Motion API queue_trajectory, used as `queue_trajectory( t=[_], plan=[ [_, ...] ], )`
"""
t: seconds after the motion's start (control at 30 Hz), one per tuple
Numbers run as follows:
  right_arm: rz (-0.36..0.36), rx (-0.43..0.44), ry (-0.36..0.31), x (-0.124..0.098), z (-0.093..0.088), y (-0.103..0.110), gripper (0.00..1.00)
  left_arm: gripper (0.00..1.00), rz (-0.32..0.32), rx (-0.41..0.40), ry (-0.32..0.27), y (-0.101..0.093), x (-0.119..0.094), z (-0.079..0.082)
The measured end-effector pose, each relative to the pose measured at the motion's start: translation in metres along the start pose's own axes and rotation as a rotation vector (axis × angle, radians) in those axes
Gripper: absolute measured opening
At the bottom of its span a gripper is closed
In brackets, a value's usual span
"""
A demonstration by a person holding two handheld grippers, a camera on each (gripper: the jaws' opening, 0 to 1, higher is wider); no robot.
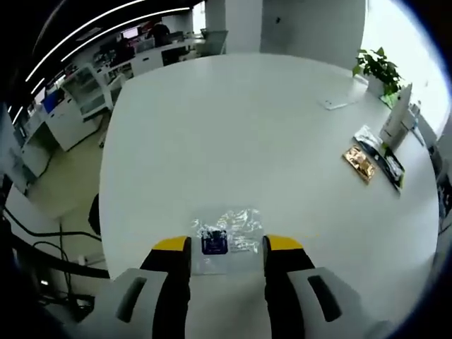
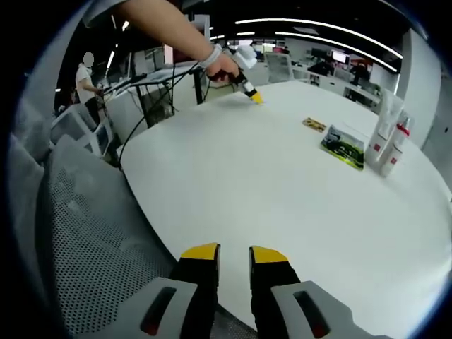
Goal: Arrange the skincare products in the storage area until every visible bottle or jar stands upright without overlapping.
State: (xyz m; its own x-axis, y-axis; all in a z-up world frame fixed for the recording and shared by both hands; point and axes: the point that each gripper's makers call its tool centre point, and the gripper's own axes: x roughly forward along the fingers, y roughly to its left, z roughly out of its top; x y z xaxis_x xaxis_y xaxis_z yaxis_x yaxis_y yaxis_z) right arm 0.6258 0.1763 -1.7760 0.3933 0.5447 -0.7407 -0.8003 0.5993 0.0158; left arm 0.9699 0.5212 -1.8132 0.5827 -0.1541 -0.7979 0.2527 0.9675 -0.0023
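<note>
In the left gripper view a clear plastic sachet with a blue label [image 1: 215, 240] lies flat on the white table [image 1: 247, 127], just ahead of and between the yellow tips of my left gripper [image 1: 227, 246], which is open wide. At the far right a white tube [image 1: 397, 116] stands upright beside a green-black packet [image 1: 381, 152] and a gold packet [image 1: 359, 162], both lying flat. In the right gripper view my right gripper [image 2: 234, 254] hovers over the near table edge, open by a narrow gap with nothing in it. Two white tubes [image 2: 388, 123] stand at the right, by the green packet [image 2: 342, 145].
A person's hand holds the left gripper [image 2: 253, 93] at the far table edge. A grey mesh chair [image 2: 92, 240] sits below the near edge. A potted plant [image 1: 378, 67] stands at the table's far right. Desks and a standing person [image 2: 85, 81] are in the background.
</note>
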Motion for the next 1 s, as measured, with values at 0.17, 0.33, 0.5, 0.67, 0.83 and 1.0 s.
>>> queue_trajectory(
  t=[0.17, 0.33, 0.5, 0.67, 0.83, 1.0],
  plan=[
    [-0.006, 0.001, -0.008, -0.001, 0.002, -0.001, 0.10, 0.36, -0.018, -0.015, 0.004, -0.012, -0.007, -0.003],
    [-0.007, -0.003, -0.020, -0.001, 0.004, -0.001, 0.10, 0.36, -0.051, -0.037, -0.045, -0.031, -0.020, 0.002],
    [-0.011, -0.006, -0.033, -0.002, 0.006, -0.002, 0.10, 0.36, -0.080, -0.034, -0.096, -0.060, -0.042, 0.000],
    [-0.013, -0.011, -0.051, -0.004, 0.010, -0.002, 0.10, 0.36, -0.105, -0.037, -0.126, -0.092, -0.065, -0.012],
    [-0.018, -0.018, -0.071, -0.005, 0.014, -0.002, 0.10, 0.36, -0.128, -0.039, -0.167, -0.115, -0.087, -0.021],
    [-0.022, -0.019, -0.085, -0.007, 0.016, -0.003, 0.10, 0.36, -0.145, -0.053, -0.179, -0.133, -0.108, -0.035]
  ],
)
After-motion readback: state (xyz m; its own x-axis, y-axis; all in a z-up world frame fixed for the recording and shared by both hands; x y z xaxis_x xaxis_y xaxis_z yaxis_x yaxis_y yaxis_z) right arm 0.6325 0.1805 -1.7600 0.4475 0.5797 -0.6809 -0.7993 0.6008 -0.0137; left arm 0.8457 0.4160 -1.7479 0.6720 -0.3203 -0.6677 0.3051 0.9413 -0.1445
